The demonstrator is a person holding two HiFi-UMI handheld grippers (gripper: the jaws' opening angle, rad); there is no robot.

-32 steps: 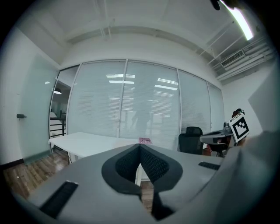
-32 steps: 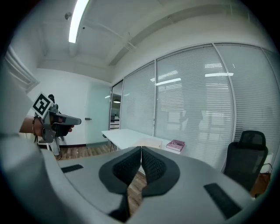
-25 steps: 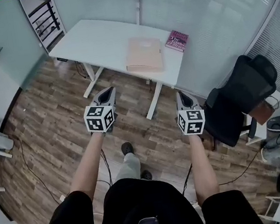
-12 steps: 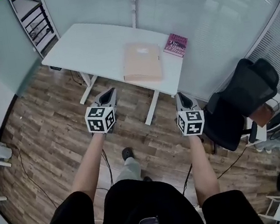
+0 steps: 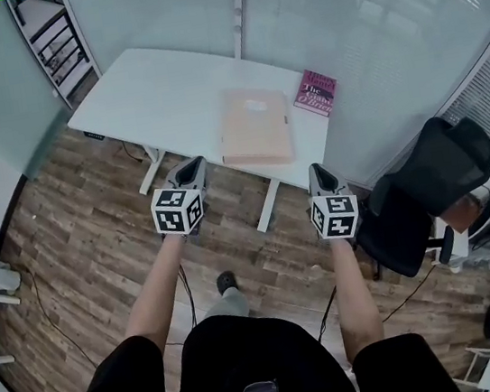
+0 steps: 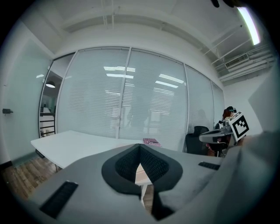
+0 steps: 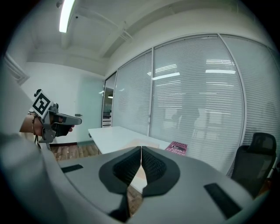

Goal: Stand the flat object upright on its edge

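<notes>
A flat pale-pink folder point(image 5: 255, 127) lies on the white table point(image 5: 157, 98), near its right end. Beside it, at the table's far right corner, lies a magenta book point(image 5: 315, 93), also seen as the book point(image 6: 152, 141) in the left gripper view and the book point(image 7: 176, 148) in the right gripper view. My left gripper point(image 5: 190, 169) is shut and empty, held in the air short of the table's front edge. My right gripper point(image 5: 319, 173) is likewise shut and empty, below the table's right corner. Both point toward the table, jaws touching.
A black office chair point(image 5: 425, 182) stands on the wooden floor to the right of the table. Glass walls with blinds point(image 5: 363, 8) run behind the table. A shelf unit point(image 5: 49, 42) stands at the far left. Cables trail on the floor.
Both grippers and the person have moved forward toward the table; the table, folder and book sit lower and closer in the head view. Both jaws stay shut.
</notes>
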